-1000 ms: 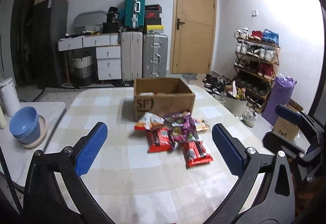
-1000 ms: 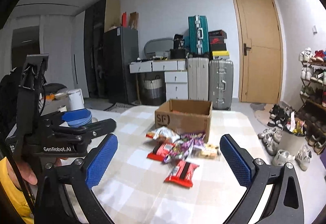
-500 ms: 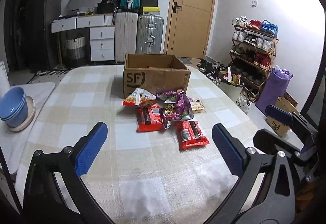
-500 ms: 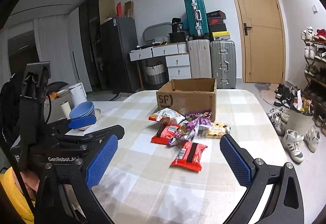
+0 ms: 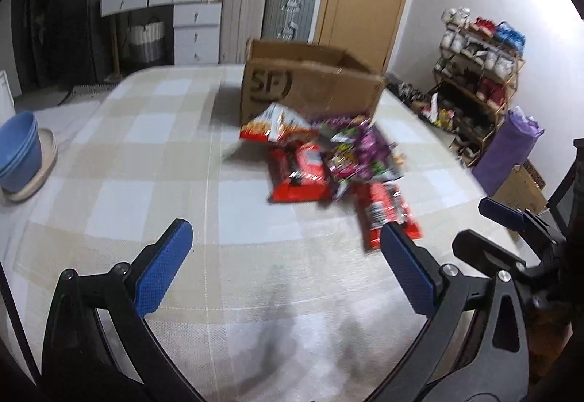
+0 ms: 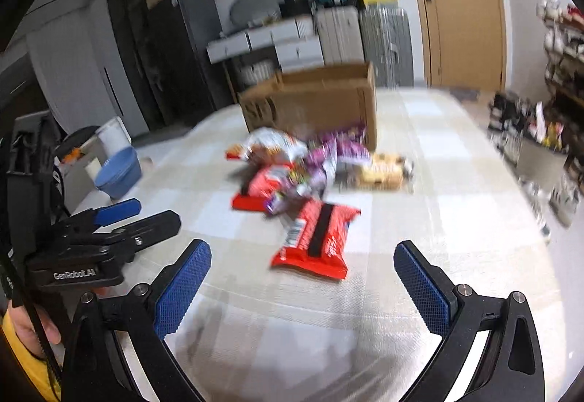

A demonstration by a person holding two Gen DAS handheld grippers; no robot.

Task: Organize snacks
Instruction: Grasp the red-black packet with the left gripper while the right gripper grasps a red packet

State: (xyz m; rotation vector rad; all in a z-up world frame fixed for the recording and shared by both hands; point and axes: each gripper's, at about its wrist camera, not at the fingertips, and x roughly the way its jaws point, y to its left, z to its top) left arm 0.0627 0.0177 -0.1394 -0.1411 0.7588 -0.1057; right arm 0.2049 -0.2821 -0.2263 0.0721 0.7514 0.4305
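Observation:
A pile of snack packets lies on the checked tablecloth in front of an open cardboard box (image 5: 310,84) (image 6: 314,102). The nearest is a red packet (image 5: 387,212) (image 6: 317,237). Another red packet (image 5: 299,175), a purple one (image 5: 361,150), an orange-white bag (image 5: 273,124) and a beige packet (image 6: 383,172) lie behind it. My left gripper (image 5: 284,267) is open and empty over the near table, short of the pile. My right gripper (image 6: 303,278) is open and empty, just short of the nearest red packet. The left gripper also shows in the right wrist view (image 6: 109,219).
Blue bowls on a plate (image 5: 18,153) stand at the table's left edge. A shoe rack (image 5: 474,73) and a purple bag (image 5: 507,150) stand on the floor to the right. Suitcases (image 5: 266,7) and drawers line the back wall.
Both grippers have moved forward and tilted down toward the snack pile, which now looks larger and closer. Both stay open. The snacks have not moved.

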